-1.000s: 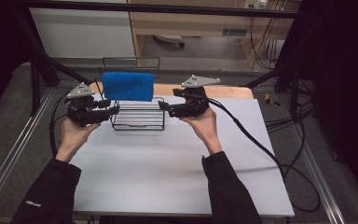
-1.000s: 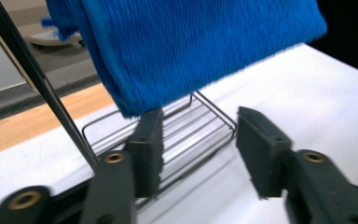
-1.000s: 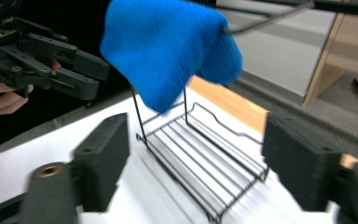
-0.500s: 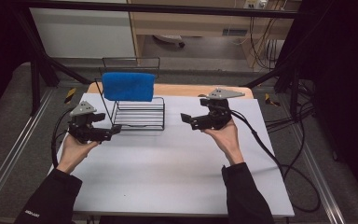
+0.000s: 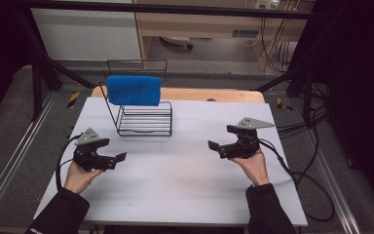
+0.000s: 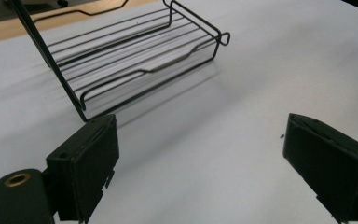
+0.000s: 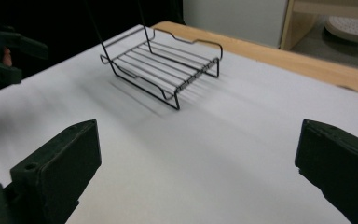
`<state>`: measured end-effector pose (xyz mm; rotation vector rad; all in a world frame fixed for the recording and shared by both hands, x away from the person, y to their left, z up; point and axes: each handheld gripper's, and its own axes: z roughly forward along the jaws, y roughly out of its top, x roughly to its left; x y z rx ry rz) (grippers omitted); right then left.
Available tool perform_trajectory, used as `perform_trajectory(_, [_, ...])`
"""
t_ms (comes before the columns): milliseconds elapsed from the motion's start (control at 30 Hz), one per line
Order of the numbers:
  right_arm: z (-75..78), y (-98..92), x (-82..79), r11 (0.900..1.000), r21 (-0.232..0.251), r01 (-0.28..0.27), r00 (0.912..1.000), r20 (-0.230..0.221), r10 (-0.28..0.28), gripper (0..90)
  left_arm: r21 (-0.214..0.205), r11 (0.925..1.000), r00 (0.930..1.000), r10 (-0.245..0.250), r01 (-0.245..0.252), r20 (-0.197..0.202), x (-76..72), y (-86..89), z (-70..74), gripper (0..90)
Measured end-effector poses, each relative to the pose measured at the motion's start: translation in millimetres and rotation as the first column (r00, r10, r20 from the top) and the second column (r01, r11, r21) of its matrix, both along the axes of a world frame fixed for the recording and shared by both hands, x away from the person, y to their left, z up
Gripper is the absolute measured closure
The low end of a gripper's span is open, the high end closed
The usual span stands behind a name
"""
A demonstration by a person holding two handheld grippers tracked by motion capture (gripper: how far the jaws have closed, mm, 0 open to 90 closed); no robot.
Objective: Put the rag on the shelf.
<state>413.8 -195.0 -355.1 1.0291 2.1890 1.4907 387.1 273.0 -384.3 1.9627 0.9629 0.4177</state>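
No brand, label or writing can be read in any view.

Tabletop [image 5: 185, 180]: white sheet over a wooden board whose bare strip shows along the far edge. Largest thing on it is a black wire rack [image 5: 143, 119], standing toward the far left corner, its flat barred base on the sheet and a tall wire back rising at the rear. A blue cloth [image 5: 133, 90] is draped over the upper part of that back, hanging clear of the base.

Left tool [image 5: 120, 157]: held in the person's left hand [image 5: 80, 176] near the left edge, nearer the person than the rack, jaws pointing toward the tabletop's middle. In the left gripper view the two black jaws stand wide apart with only bare white sheet between them; the rack's near corner lies just beyond the left jaw.

Right tool [image 5: 213, 146]: held in the right hand [image 5: 253, 165] toward the right edge, jaws pointing left. The right gripper view shows its jaws wide apart, empty, with the rack well ahead and the other tool dim at far left.

Against half a second ago: both tools have drawn back toward the near edge and farther out to the sides. A second ago they were right at the rack's two ends. Rack and cloth unmoved.
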Motion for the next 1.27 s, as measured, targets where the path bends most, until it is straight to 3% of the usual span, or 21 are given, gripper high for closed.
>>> perform_trajectory(233, [-28.8,-22.3,-14.5,0.9998,-0.016,0.006,0.9993,-0.038,-0.006,0.6,-0.024,0.9997,0.9997,0.003,-0.003,-0.026,-10.5,11.3,-22.9,11.1])
perform_trajectory(333, [-39.4,-32.6,-20.7,0.9997,-0.021,0.013,0.9987,-0.049,-0.014,0.6,-0.006,1.0000,0.9994,0.001,-0.001,-0.034,-12.7,14.0,-26.6,11.2])
perform_trajectory(667, [-69.9,-61.3,-41.9,0.9998,-0.009,0.020,0.9959,-0.088,-0.020,0.6,-0.009,0.9999,0.9989,-0.005,0.005,-0.046,-17.3,19.0,-36.7,11.7])
perform_trajectory(800, [-80.1,-69.3,-49.3,0.9994,-0.027,0.021,0.9943,-0.104,-0.024,0.6,0.008,0.9999,0.9985,-0.010,0.010,-0.054,-20.4,18.8,-41.8,12.0])
perform_trajectory(1067, [-82.9,-71.0,-51.9,0.9995,-0.018,0.027,0.9935,-0.110,-0.029,0.6,0.016,0.9997,0.9978,-0.015,0.016,-0.064,-22.2,17.9,-47.9,12.3])
perform_trajectory(1267, [-84.1,-70.0,-52.0,0.9991,-0.038,0.020,0.9931,-0.115,-0.024,0.6,0.023,0.9997,0.9976,-0.012,0.013,-0.068,-21.6,19.6,-48.7,12.3])
